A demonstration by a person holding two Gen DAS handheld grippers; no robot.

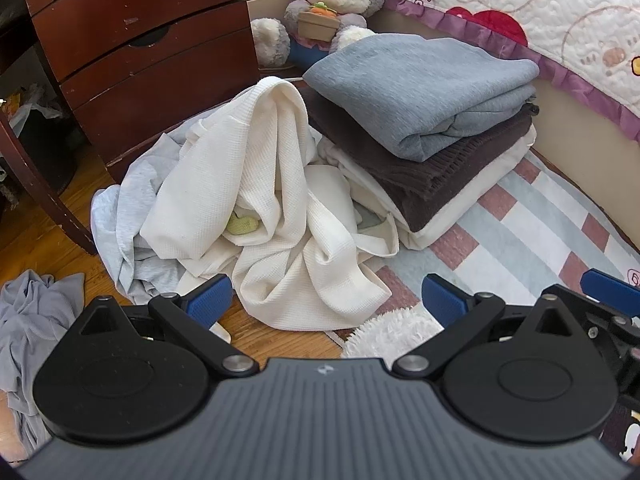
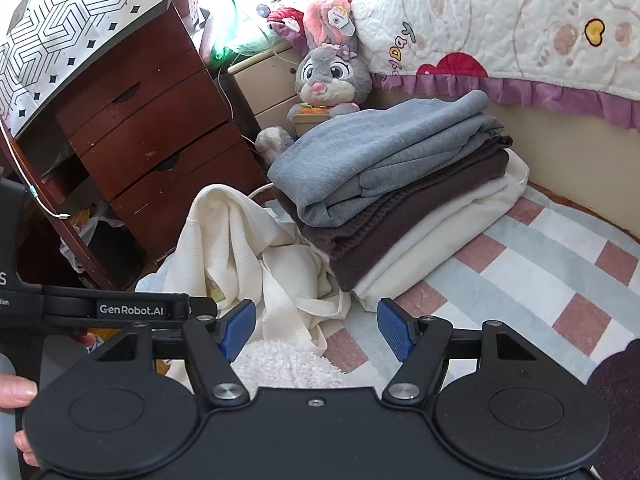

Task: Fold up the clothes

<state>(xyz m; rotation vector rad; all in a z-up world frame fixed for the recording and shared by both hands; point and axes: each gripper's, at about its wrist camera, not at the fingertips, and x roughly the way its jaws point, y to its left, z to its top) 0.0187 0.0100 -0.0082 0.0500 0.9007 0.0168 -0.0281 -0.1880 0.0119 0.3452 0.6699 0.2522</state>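
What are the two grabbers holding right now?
Nothing. The left gripper and right gripper are both open and empty, above the crumpled cream garment.

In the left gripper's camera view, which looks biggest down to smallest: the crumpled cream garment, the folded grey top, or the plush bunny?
1. Crumpled cream garment, though it lies nearest the camera.
2. Folded grey top.
3. Plush bunny, farthest away and partly hidden.

Left gripper [image 1: 326, 300] poised wide apart over unfolded laundry on the floor.

Its blue fingers [image 1: 210, 300] clasp nothing; a crumpled cream waffle garment [image 1: 256, 184] lies just ahead, over a pale grey garment [image 1: 120, 216]. Beside it, a folded stack [image 1: 432, 152] on the checked rug [image 1: 520, 240]: grey top, brown middle, cream bottom. A plush rabbit [image 1: 336, 4] sits behind, by dark wooden drawers [image 1: 140, 52].
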